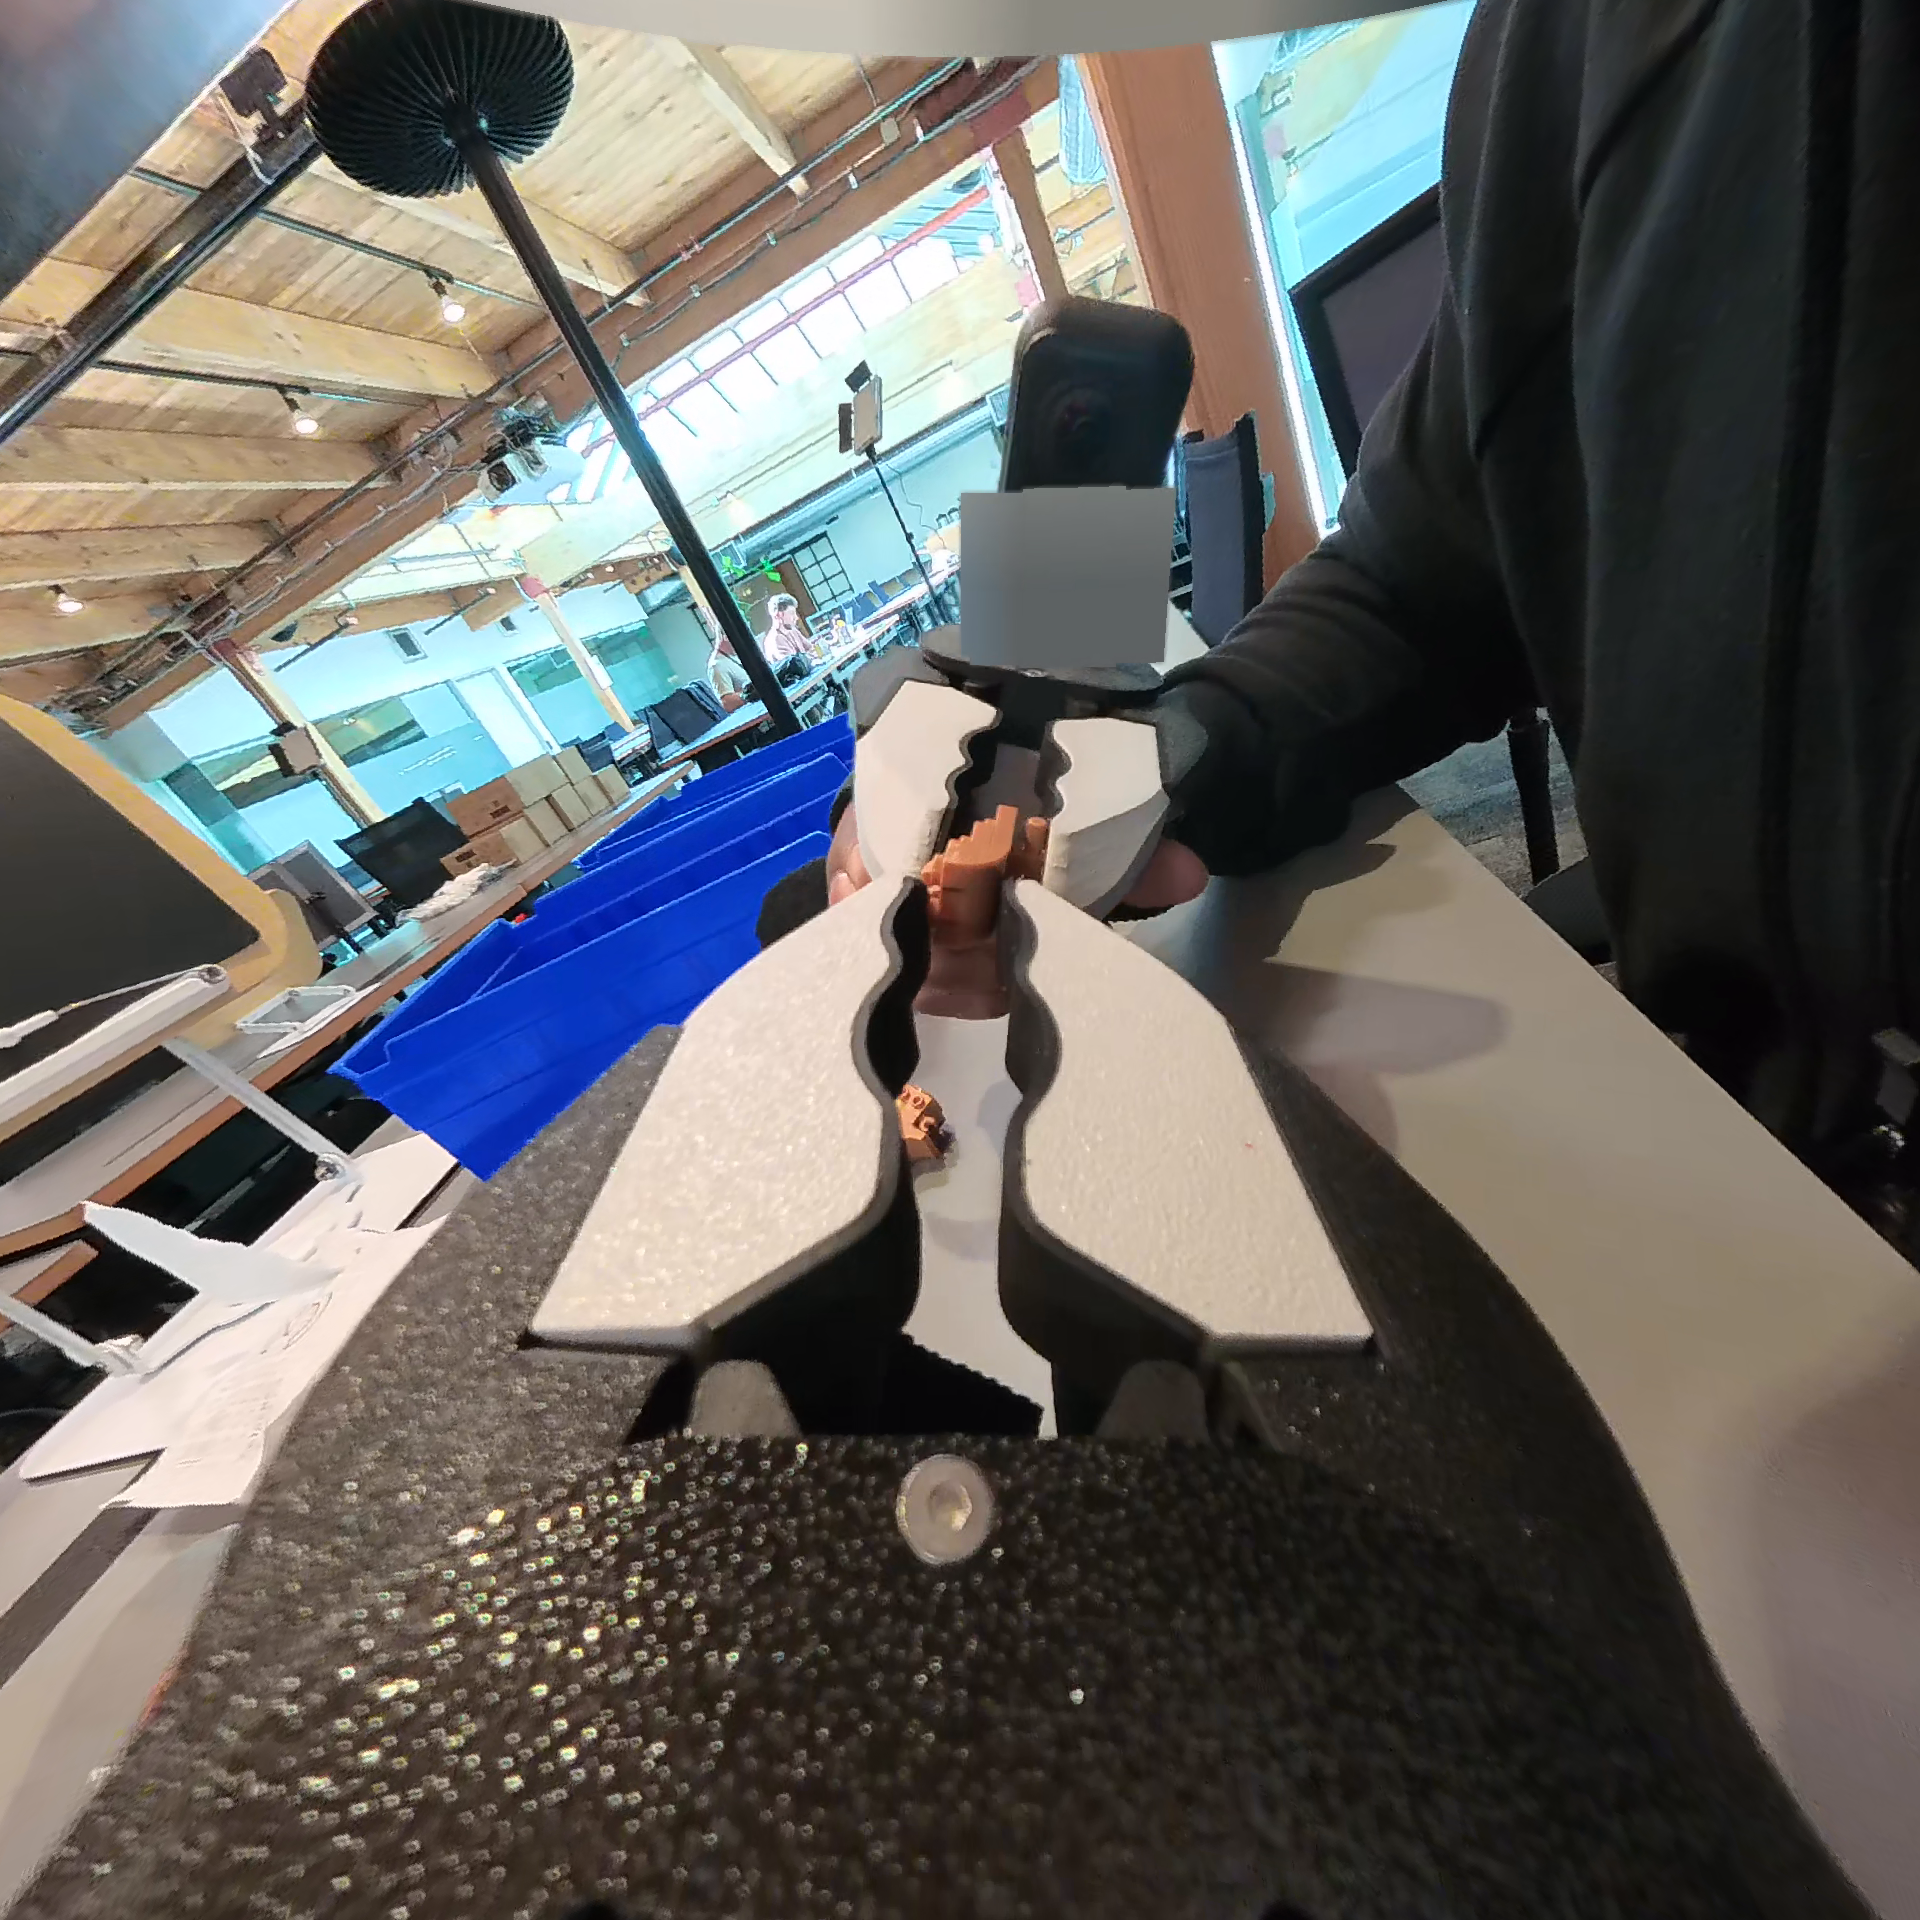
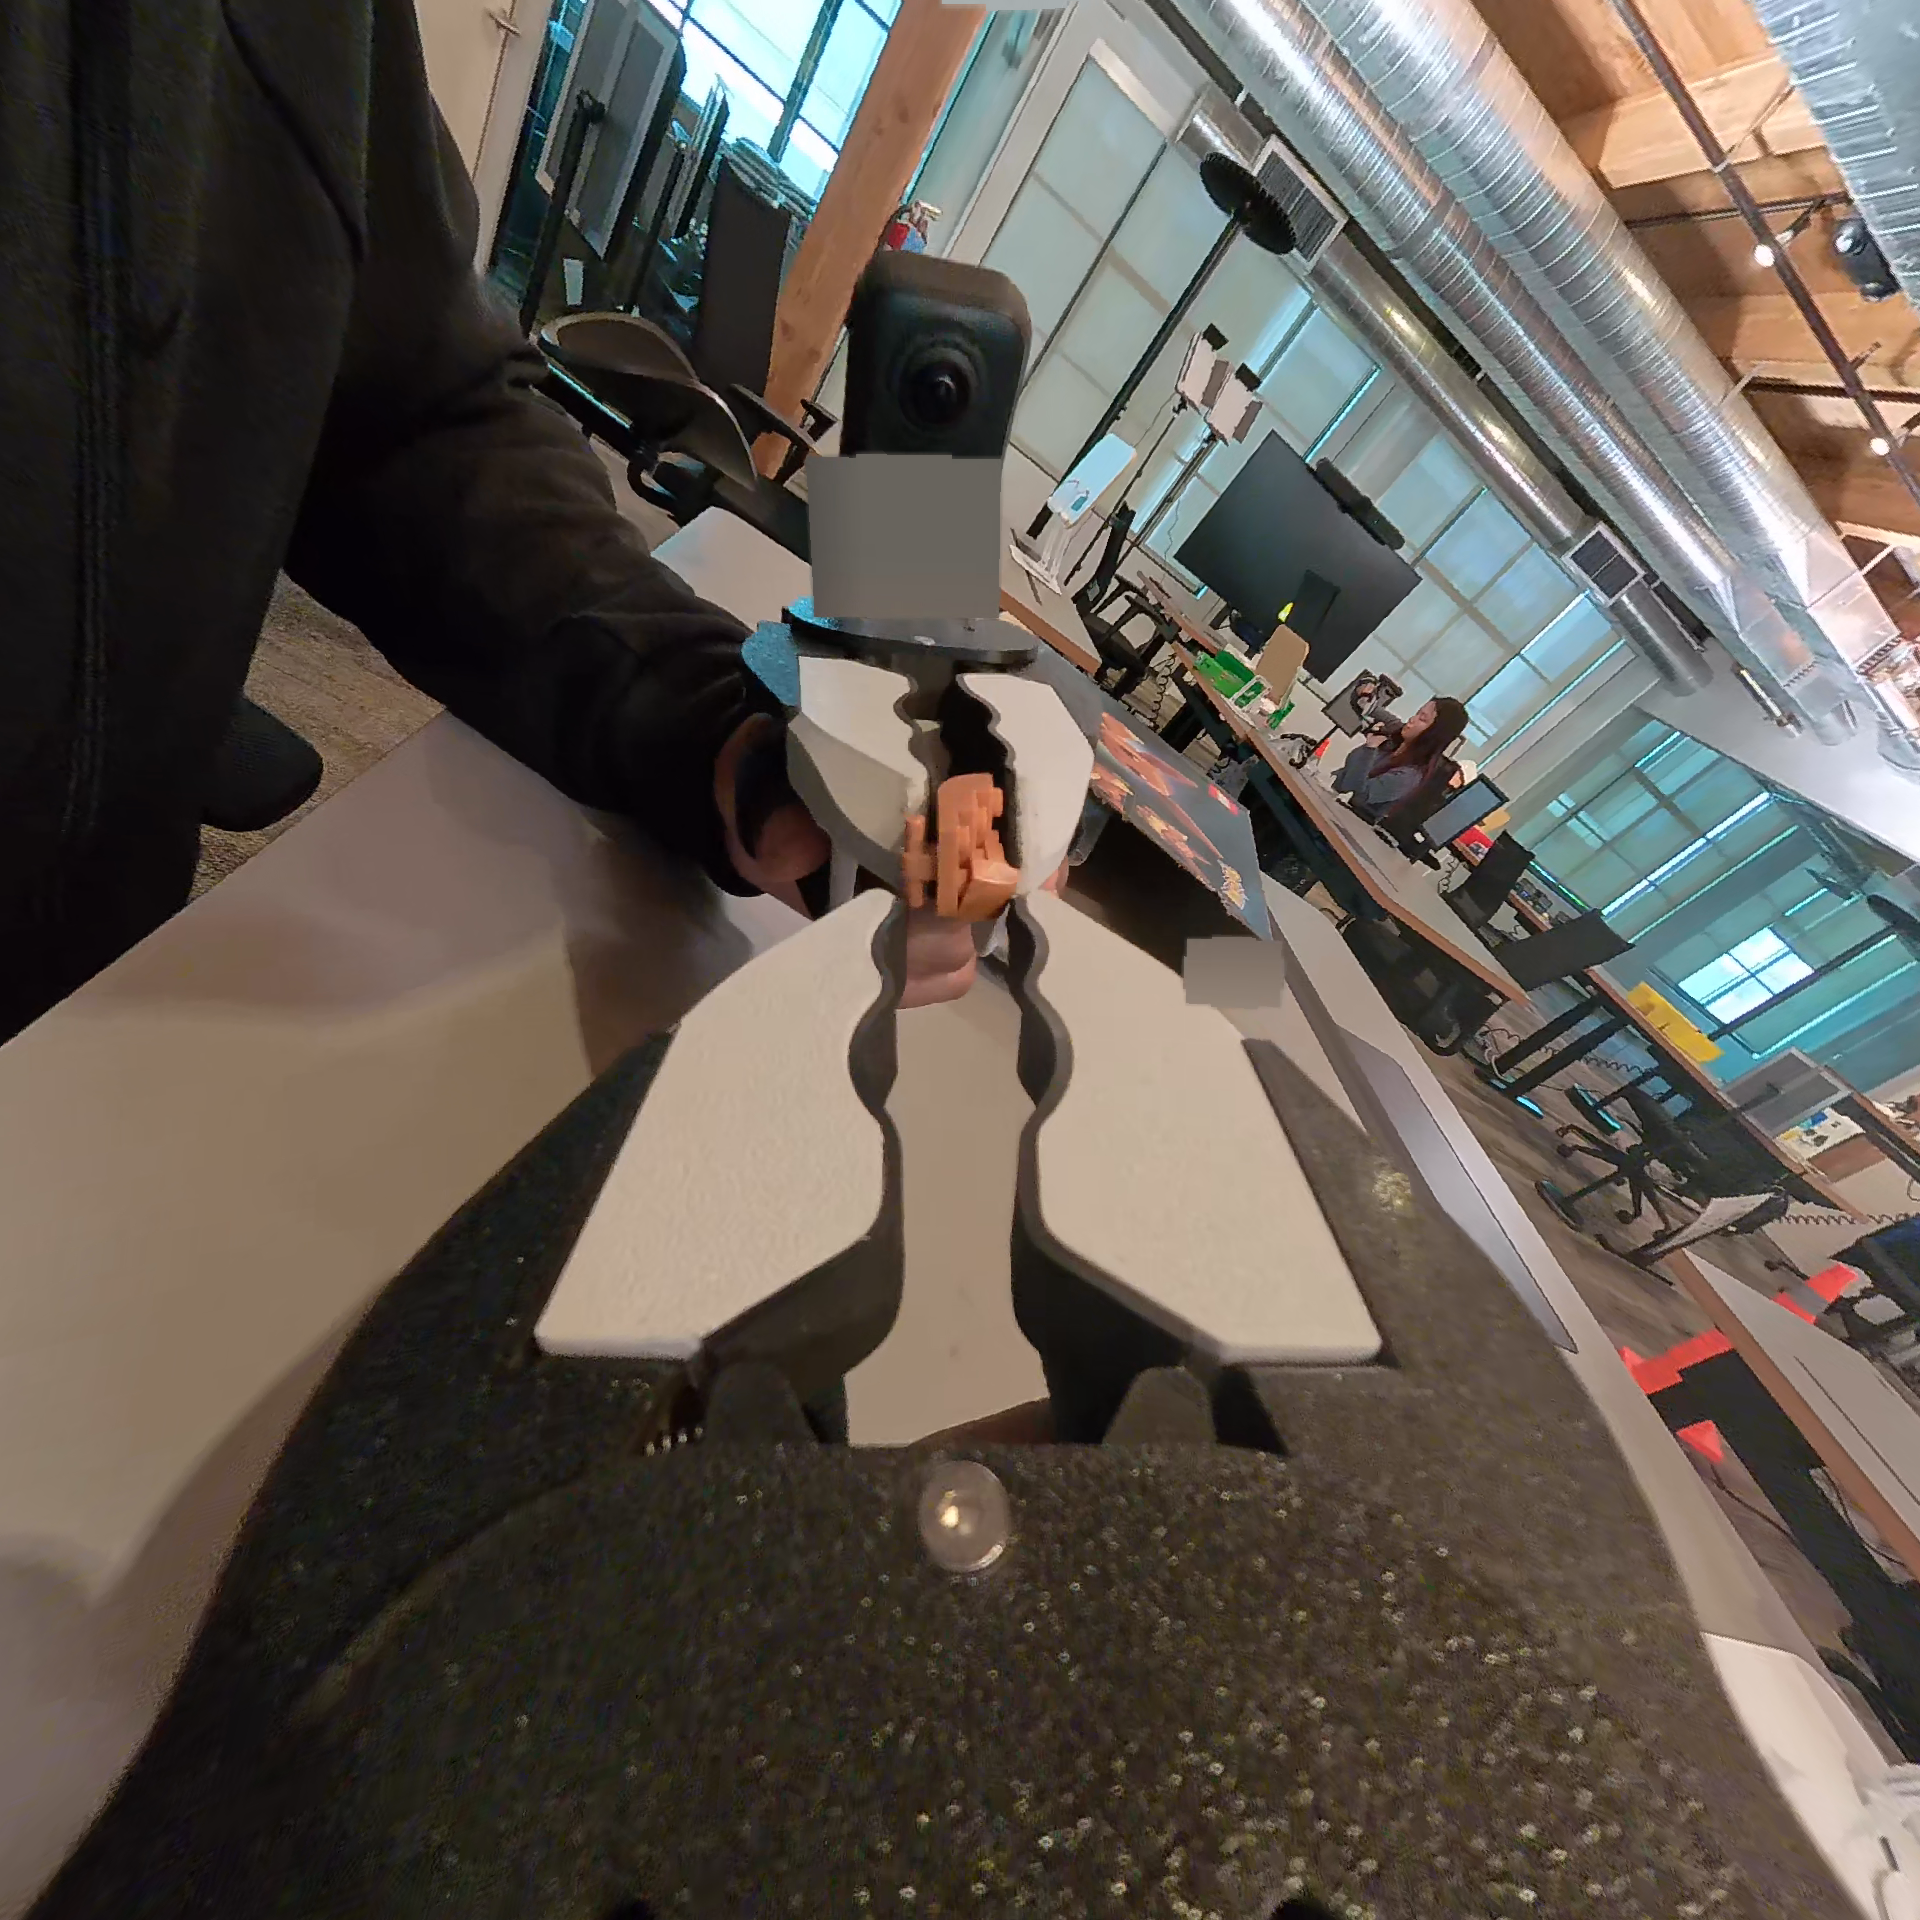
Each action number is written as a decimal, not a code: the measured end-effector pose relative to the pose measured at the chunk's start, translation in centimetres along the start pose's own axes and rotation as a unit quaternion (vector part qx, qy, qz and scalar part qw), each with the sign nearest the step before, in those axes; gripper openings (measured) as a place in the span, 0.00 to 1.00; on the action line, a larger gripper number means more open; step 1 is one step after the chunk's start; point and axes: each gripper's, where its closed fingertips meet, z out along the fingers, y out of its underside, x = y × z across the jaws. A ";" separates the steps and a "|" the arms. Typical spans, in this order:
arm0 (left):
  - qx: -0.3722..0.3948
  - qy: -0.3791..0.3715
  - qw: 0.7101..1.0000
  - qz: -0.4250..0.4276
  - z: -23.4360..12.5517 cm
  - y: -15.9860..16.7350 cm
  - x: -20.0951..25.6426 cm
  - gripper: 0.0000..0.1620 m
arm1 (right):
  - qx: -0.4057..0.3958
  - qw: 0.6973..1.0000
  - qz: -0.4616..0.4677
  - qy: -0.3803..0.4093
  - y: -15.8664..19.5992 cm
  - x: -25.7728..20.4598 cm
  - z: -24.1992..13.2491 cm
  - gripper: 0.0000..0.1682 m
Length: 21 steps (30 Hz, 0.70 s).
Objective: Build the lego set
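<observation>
Both claws meet tip to tip above the table (image 1: pixel 1558 1091). Left claw (image 1: pixel 961 914) and right claw (image 2: pixel 951 904) each look clenched on the orange lego assembly (image 1: pixel 977 862), at 12 o'clock in both views, probably braced for pressing. Loose brown piece (image 1: pixel 923 1117) lies below.

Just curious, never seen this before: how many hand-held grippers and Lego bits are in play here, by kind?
Hand-held grippers: 2 (left gripper, right gripper)
Orange-brown Lego assembly between their jaws: 1
Loose brown Lego piece on the table: 1
Total: 4
</observation>
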 end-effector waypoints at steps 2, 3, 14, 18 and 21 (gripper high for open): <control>0.003 -0.002 1.000 -0.004 0.0 0.0 -0.1 0.08 | -0.001 1.000 0.000 0.004 0.0 0.1 0.0 0.11; 0.004 -0.002 1.000 -0.005 0.0 0.0 -0.1 0.08 | -0.002 1.000 0.001 0.004 0.0 0.1 0.0 0.11; -0.014 -0.003 1.000 0.010 0.1 0.4 -0.1 0.08 | 0.010 0.999 0.036 -0.009 -0.4 0.1 -0.2 0.16; -0.018 -0.001 1.000 0.009 0.1 0.6 0.0 0.08 | 0.006 0.999 0.041 -0.011 -0.2 0.0 -0.1 0.13; -0.020 -0.001 1.000 0.006 0.2 0.6 0.0 0.08 | 0.008 0.999 0.046 -0.012 -0.2 0.0 -0.1 0.12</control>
